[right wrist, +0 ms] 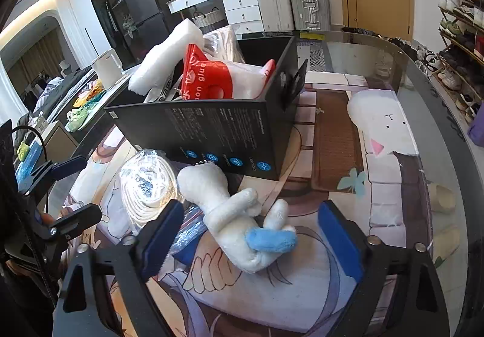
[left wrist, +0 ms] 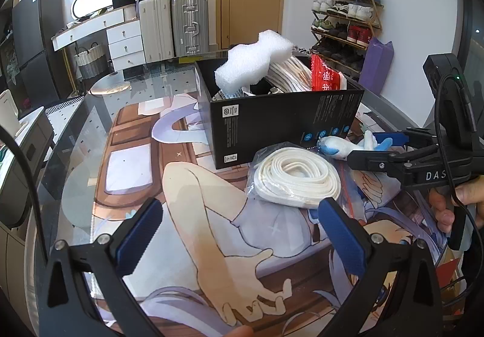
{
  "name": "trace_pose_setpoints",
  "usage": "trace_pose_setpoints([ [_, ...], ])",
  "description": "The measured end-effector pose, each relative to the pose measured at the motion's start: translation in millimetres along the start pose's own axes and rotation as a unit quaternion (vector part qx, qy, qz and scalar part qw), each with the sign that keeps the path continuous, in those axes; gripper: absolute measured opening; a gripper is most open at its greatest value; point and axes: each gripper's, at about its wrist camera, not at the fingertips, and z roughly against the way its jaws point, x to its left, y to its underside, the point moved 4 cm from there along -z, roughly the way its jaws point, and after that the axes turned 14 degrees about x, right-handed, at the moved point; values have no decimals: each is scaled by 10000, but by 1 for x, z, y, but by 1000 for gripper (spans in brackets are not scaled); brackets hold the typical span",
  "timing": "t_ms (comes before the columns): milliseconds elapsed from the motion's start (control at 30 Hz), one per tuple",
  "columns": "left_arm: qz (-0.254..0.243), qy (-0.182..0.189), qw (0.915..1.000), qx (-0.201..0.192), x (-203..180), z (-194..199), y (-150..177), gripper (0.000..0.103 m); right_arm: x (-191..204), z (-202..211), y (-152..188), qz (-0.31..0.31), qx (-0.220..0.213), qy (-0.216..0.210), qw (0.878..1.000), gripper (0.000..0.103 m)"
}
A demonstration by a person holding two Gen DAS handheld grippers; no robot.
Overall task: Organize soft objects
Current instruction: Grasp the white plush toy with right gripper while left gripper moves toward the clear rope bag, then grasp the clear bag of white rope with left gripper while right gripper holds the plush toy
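Observation:
A black box (left wrist: 272, 122) (right wrist: 217, 131) stands on the glass table and holds white foam (left wrist: 254, 60) (right wrist: 163, 61), a red-and-white bag (left wrist: 325, 75) (right wrist: 211, 79) and other soft items. A bagged coil of white cord (left wrist: 295, 176) (right wrist: 148, 182) lies in front of the box. A white-and-blue plush toy (left wrist: 341, 147) (right wrist: 239, 222) lies beside it. My left gripper (left wrist: 239, 237) is open and empty, just short of the cord. My right gripper (right wrist: 257, 234) (left wrist: 375, 146) is open, its jaws on either side of the plush toy, not closed on it.
The table (left wrist: 90, 125) has an anime-print mat under glass. A clear zip bag (left wrist: 351, 191) lies under the cord and toy. Suitcases (left wrist: 172, 25), a dresser (left wrist: 121, 34), a door and a shoe rack (left wrist: 345, 19) stand beyond the table.

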Motion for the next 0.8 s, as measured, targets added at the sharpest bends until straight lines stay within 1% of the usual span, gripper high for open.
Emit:
trace_pose_setpoints([
  [100, -2, -3, 10000, 0, 0, 0, 0, 103, 1, 1, 0, 50, 7, -20, 10000, 77],
  [167, -2, -3, 10000, 2, 0, 0, 0, 103, 3, 2, 1, 110, 5, -50, 9999, 59],
  [267, -5, -1, 10000, 1, 0, 0, 0, 103, 6, 3, 3, 174, -3, -141, 9997, 53],
  [433, -3, 9, 10000, 14, 1, -1, 0, 103, 9, 4, 6, 278, -21, -174, 9995, 48],
  [667, 36, 24, 10000, 42, 1, -1, 1, 103, 9, 19, 12, 490, -205, -30, 9986, 43],
  [800, 43, 22, 10000, 45, 2, -1, 1, 103, 7, 34, 14, 547, -339, -76, 9979, 42],
])
